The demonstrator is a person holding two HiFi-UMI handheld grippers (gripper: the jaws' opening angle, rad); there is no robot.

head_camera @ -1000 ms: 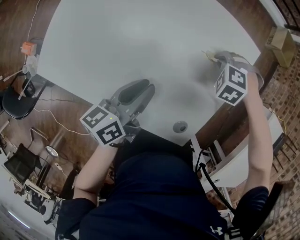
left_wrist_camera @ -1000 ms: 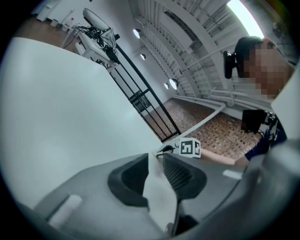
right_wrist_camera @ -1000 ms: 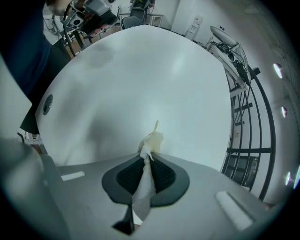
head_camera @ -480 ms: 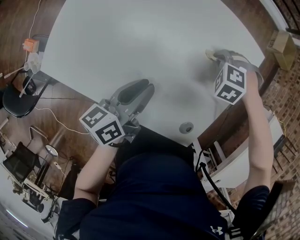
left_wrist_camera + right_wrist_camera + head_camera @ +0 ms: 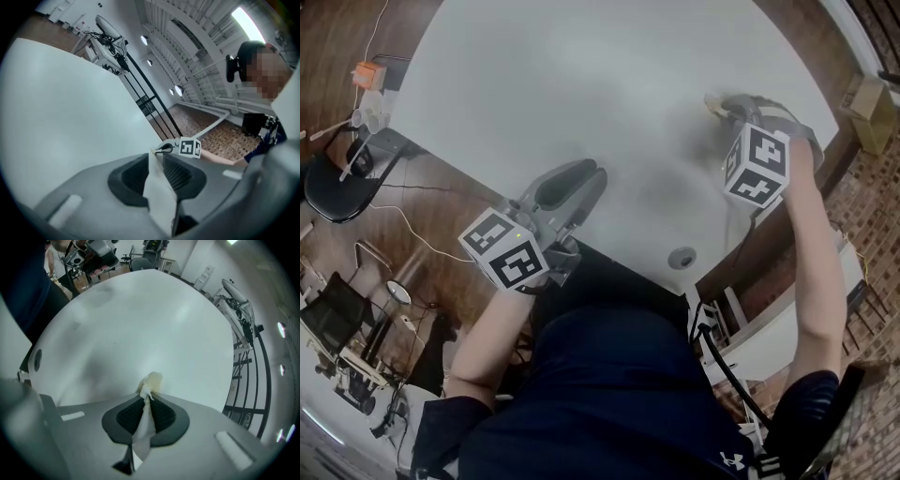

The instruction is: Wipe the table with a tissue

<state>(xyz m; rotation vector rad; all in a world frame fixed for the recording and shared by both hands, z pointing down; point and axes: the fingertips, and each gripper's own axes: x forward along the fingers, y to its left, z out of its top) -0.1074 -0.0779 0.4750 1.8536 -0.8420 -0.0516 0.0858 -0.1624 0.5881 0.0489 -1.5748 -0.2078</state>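
**Two grippers, two strips of tissue.** The right gripper (image 5: 146,398) has its jaws pressed together on a strip of tissue (image 5: 152,379). The crumpled end bulges just past the fingertips and meets the white table (image 5: 140,319), a hold that seems meant to let the wad, not the plastic, rub the surface. The left gripper (image 5: 158,157) is likewise clamped on a second strip (image 5: 158,192) running back between its pads. Whether its tip touches the tabletop cannot be told.

In the head view the right fingertips work beside the far right rim, with the left ones well apart over the near edge, apparently in reserve. A round grommet (image 5: 682,258) sits behind both sets of fingertips, toward the person. Wiping looks under way, with broad bare tabletop ahead of both.
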